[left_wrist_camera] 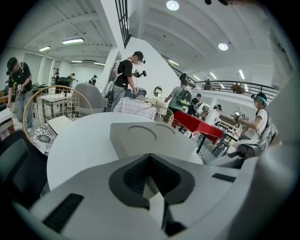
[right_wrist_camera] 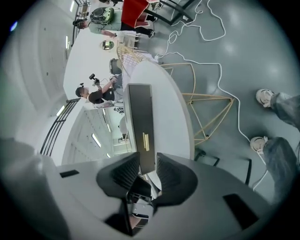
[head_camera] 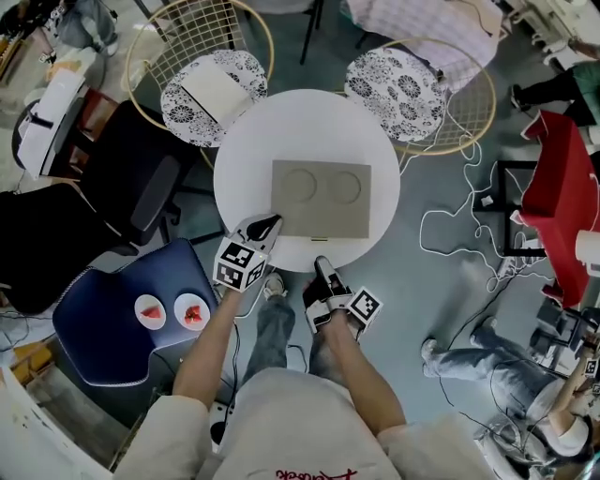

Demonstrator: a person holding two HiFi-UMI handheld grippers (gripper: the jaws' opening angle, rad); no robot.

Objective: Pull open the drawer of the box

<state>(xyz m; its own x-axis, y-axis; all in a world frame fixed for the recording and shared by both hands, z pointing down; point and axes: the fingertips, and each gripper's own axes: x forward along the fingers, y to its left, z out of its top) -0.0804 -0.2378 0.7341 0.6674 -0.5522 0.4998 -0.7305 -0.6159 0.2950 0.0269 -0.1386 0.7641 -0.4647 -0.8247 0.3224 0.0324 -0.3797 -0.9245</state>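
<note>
Approach step, drawer looks shut. Flat matte grey box (head_camera: 321, 197) with two round dimples sits mid round white desk (head_camera: 242, 150). Our left gripper (head_camera: 265, 225): jaws together, empty, at its near corner. Right gripper (right_wrist_camera: 147, 164): ribbed jaws apart, facing small brass handle (right_wrist_camera: 146, 141); next we pinch it, pull straight

head view: looking steeply down, table (head_camera: 246, 178) at 12 o'clock
left gripper view: looking low across box (left_wrist_camera: 154, 138) top, close
right gripper view: facing box front, rolled sideways
shared: box

Bright ceiling lights (left_wrist_camera: 172, 5) overhead; sharp pictures, fisheye-warped edges.
</note>
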